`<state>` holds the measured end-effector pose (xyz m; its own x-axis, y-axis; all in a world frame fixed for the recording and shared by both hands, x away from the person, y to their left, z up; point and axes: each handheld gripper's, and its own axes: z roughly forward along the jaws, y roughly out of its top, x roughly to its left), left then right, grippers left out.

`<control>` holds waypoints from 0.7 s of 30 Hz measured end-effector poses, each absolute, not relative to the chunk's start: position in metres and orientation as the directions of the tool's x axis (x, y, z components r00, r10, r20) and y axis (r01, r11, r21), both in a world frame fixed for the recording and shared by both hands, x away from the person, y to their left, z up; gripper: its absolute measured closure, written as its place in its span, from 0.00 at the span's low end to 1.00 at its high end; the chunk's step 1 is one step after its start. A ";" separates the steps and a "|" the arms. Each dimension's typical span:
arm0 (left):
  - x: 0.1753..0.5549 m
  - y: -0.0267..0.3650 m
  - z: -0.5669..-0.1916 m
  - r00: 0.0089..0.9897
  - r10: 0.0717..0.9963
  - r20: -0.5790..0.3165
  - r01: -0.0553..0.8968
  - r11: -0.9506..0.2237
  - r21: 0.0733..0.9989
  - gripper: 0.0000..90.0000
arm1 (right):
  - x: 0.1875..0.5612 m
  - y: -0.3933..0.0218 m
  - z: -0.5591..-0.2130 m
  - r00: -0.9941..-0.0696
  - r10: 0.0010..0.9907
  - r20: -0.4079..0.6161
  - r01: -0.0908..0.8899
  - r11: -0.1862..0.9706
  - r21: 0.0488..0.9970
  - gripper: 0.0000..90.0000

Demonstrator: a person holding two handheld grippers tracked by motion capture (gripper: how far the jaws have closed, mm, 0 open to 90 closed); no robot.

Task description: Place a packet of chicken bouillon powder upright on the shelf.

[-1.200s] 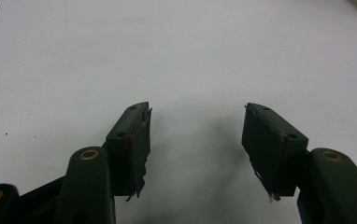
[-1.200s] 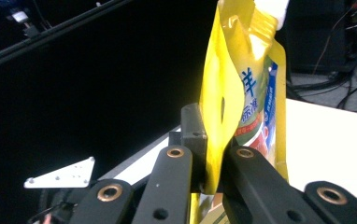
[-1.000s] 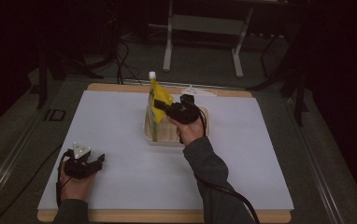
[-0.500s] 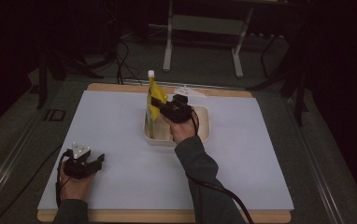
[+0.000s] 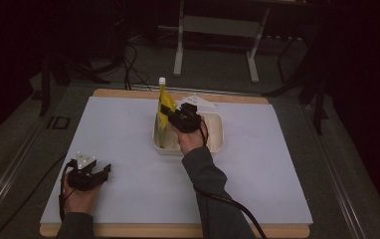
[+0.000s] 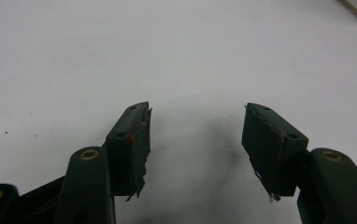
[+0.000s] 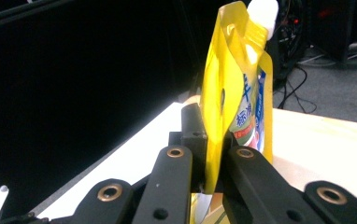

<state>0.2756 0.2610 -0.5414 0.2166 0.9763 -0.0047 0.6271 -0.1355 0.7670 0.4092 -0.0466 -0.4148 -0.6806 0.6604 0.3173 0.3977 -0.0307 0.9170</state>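
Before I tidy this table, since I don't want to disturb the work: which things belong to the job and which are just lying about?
In the job:
- yellow pouch, upright, clamped by the right gripper
- cream tray, which the pouch stands in

Just about:
- left gripper, open over the white mat, holding nothing
- metal stand on the floor behind the table
- floor cables

High view: from above, facing forward and down over the whole white mat [image 5: 128,139]. Gripper views: close, along own jaws, sharing that mat [image 6: 120,56].
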 end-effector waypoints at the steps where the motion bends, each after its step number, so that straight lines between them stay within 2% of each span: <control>1: 0.276 0.261 -0.542 0.216 0.976 -0.004 0.627 -0.135 0.767 0.46 | 0.409 -0.046 -0.417 -0.676 0.663 0.321 0.402 -0.033 0.915 1.00; 9: 0.276 0.260 -0.542 0.215 0.977 -0.001 0.628 -0.138 0.766 0.46 | 0.410 -0.046 -0.423 -0.666 0.661 0.345 0.432 -0.034 0.901 1.00; 21: 0.276 0.260 -0.542 0.216 0.976 0.000 0.629 -0.139 0.765 0.46 | 0.409 -0.037 -0.431 -0.661 0.681 0.315 0.448 0.022 0.894 1.00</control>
